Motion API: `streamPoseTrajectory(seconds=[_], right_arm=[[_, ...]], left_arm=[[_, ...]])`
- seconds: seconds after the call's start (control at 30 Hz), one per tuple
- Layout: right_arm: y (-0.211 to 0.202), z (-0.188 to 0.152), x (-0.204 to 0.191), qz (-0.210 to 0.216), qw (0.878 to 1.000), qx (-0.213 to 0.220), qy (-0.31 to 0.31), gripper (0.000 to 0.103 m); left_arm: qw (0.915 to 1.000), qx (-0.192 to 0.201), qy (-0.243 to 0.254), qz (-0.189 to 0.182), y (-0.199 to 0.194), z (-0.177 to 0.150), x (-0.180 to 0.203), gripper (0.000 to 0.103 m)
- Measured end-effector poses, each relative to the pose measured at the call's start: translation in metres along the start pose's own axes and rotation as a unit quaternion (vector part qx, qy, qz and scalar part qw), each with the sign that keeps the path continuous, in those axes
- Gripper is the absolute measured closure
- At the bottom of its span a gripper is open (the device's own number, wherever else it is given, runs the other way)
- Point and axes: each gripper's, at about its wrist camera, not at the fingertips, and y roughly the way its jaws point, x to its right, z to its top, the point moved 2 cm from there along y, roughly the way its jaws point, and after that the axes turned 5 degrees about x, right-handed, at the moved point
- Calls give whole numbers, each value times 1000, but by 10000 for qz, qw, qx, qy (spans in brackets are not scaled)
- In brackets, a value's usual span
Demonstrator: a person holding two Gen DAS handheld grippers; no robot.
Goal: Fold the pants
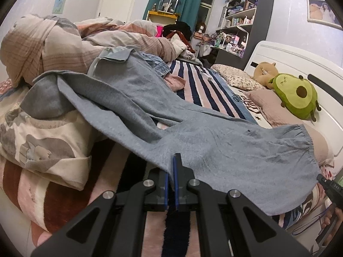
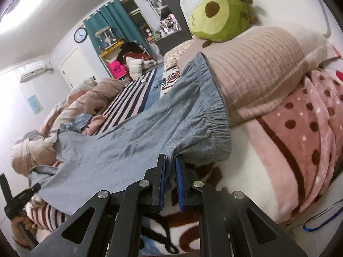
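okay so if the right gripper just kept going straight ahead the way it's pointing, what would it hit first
Most likely the blue-grey pants themselves: the right gripper is already shut on their near edge by the elastic waistband, and the fabric stretches straight ahead. Beyond that lies the striped blanket, though depth is hard to judge.

Grey-blue pants (image 1: 214, 141) of soft, matt woven cloth, faintly fuzzy, with a gathered elastic waistband. Beside the pants, a pink fleece blanket with dark red dots (image 2: 300, 128), plush and deep-piled. Beyond the pants, a green avocado plush toy (image 1: 295, 96), velvety. Left claw (image 1: 171, 171) and right claw (image 2: 170, 162): matt black plastic, brushed metal rivets, smooth blue pads.
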Motion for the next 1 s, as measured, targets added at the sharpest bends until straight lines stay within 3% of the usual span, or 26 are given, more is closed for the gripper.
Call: streamPoseTrajectory(seconds=[0.27,0.37,0.47,0.5,0.53,0.57,0.6,0.7,0.87,0.97,1.0], right_arm=[[-1,38,-20,161,9986,264,-429,100],[14,51,-29,133,9978,87,-650,100],[25,36,-33,182,9961,-378,-774,96],[26,30,-31,247,9957,-515,-725,88],[27,19,-28,332,9954,-667,-608,71],[25,11,-23,344,9954,-739,-498,64],[24,4,-19,317,9954,-812,-404,60],[16,-11,-6,114,9961,-868,-128,60],[6,-22,19,-564,9958,-705,128,40],[10,-20,29,-377,9963,-678,379,35],[12,-19,30,-290,9963,-675,442,28]], left_arm=[[9990,113,421,-76,10,38,12,101],[9983,169,545,-97,19,52,15,101],[9979,159,614,-129,27,56,17,101],[9980,148,600,-149,29,56,16,101],[9982,149,566,-158,31,55,16,101],[9982,157,555,-160,32,55,15,101],[9982,170,553,-157,33,55,15,101],[9982,179,543,-159,34,56,15,101],[9982,167,560,-152,34,56,16,101],[9982,153,552,-147,35,55,18,101],[9983,154,550,-145,35,54,18,101]])
